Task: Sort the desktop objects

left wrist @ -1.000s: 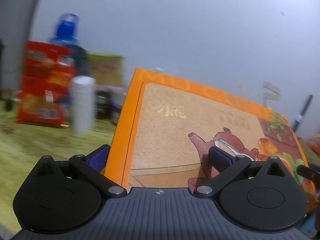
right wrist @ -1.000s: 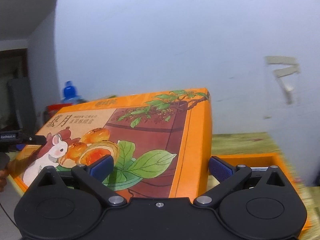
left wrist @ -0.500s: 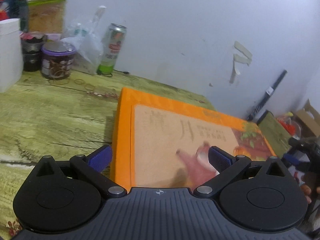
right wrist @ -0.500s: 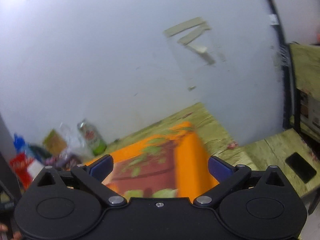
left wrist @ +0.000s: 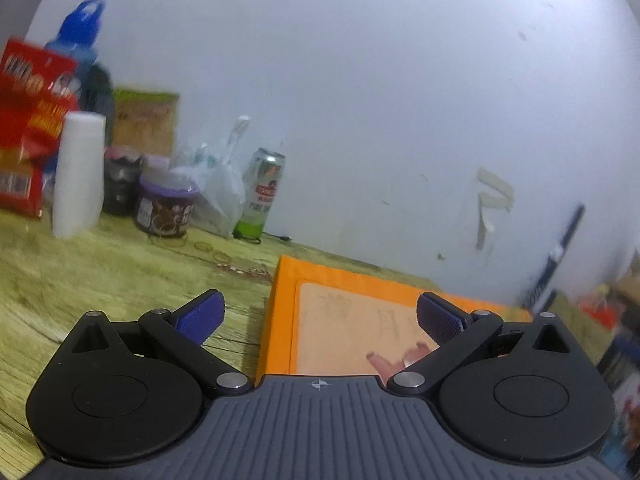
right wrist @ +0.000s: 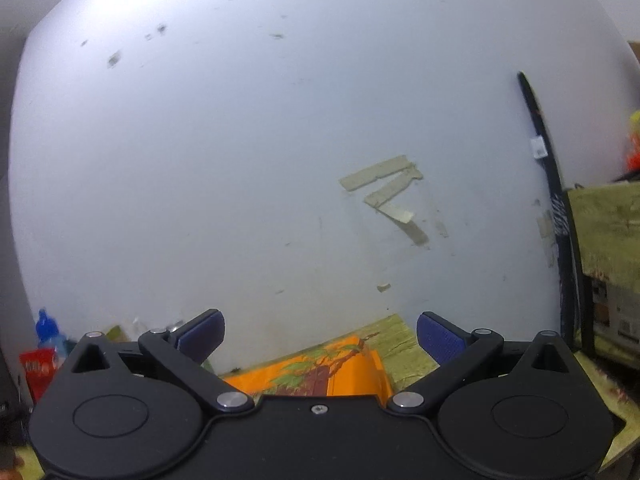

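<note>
- The left gripper [left wrist: 318, 314] hovers low over a green, wood-patterned worktop [left wrist: 100, 276], its jaws spread wide and holding nothing.
- An orange box [left wrist: 344, 320] lies flat on the worktop just in front of this gripper, slightly to the right. Its lid has a pale tan panel with faint writing and a brown drawing, all blurred.
- At the far left of the worktop, against a white wall [left wrist: 360, 100], stands a cluster of items: a red snack bag [left wrist: 28, 120], a blue-capped bottle [left wrist: 82, 40] behind it, a stack of white cups [left wrist: 78, 176], a dark jar [left wrist: 120, 186], a purple-lidded tub [left wrist: 164, 204], a clear plastic bag [left wrist: 218, 188] and a drink can [left wrist: 262, 194].
- A few rubber bands [left wrist: 212, 251] lie on the worktop near the tub.
- The right gripper [right wrist: 320, 338] points mostly at the wall, and its jaws are also released and empty.
- In the right wrist view only the far corner of the orange box shows just beyond the gripper body, printed with a leafy branch.
- Strips of old tape [right wrist: 386, 192] cling to the wall, and a long dark stick [right wrist: 548, 184] leans there on the right.
</note>
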### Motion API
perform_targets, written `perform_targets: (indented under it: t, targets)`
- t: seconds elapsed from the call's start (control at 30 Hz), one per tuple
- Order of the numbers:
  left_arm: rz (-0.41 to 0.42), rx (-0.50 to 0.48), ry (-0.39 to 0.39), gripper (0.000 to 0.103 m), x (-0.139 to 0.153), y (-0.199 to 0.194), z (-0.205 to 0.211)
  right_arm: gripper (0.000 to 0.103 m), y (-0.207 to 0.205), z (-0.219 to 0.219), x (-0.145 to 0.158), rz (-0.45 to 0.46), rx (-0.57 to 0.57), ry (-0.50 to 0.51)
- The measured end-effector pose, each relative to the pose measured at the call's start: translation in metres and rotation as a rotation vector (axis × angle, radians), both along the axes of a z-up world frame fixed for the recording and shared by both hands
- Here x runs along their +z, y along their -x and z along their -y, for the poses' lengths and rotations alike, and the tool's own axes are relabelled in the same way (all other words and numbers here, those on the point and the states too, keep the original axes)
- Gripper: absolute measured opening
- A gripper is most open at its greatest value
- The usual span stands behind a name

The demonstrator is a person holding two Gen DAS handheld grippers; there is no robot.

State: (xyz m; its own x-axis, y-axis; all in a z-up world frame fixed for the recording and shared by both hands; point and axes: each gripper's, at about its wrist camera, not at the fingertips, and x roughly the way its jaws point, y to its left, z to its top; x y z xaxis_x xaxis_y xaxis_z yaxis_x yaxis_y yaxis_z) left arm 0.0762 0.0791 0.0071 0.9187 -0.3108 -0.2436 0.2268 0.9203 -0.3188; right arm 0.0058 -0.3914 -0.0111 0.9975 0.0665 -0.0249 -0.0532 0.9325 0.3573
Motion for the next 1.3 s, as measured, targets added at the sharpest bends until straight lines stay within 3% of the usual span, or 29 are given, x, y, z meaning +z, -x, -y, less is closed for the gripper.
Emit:
perform_targets:
  t: [0.07,0.23,0.53,0.8,1.3]
  targets:
    - [-0.012,-0.043,-0.041,0.103,-0.004,0.006,0.002,0.103,0.003,-0.003,0.0,-0.034,0.03,0.053]
    - [-0.052,-0.03,-0.109,0.103,-0.025,0.017,0.004,0.103,0.003,-0.007,-0.015,-0.205,0.056,0.154]
    - [-0.198,-0.103,0.024,0.103,-0.055,-0.002,-0.003,0.103,-0.02,-0.013,-0.03,-0.412,0.084,0.067]
    - [-0.239,-0.172,0.091,0.103,-0.066,-0.011,-0.004,0.103,-0.036,-0.021,-0.038,-0.45,0.131,-0.009]
    - [-0.164,-0.205,0.099,0.103,-0.045,-0.005,0.005,0.103,-0.03,-0.042,-0.022,-0.374,0.11,0.093]
